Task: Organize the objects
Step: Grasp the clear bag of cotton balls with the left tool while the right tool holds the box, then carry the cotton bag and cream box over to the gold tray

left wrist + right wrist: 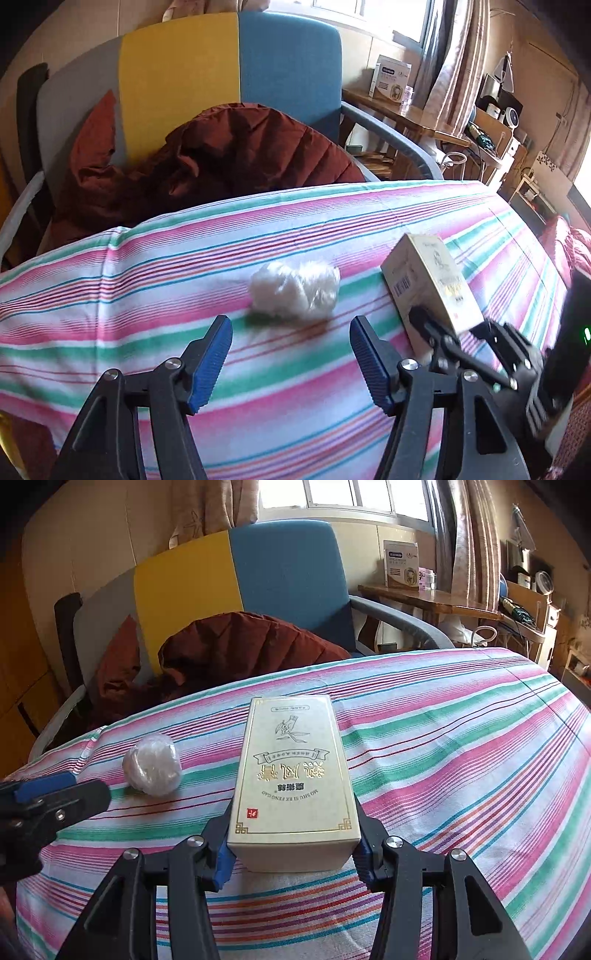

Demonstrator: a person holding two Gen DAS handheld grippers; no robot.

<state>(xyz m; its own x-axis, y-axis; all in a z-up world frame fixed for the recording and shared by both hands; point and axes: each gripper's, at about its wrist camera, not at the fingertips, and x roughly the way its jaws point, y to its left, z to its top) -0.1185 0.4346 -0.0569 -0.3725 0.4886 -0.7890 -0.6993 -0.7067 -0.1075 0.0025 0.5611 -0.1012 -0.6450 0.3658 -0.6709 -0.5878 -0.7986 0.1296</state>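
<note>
- right tongs (293, 843) clenched on cream box (293, 771), near end, box flat over striped bed sheet (461, 746)
- left tongs (291, 350) released, hovering just short of white plastic wad (295, 290) lying on sheet
- wad left of box, apart

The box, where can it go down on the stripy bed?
The sheet is bare right of the box, out to the bed's edge. Left is crowded: the white ball and the open left gripper.
</note>
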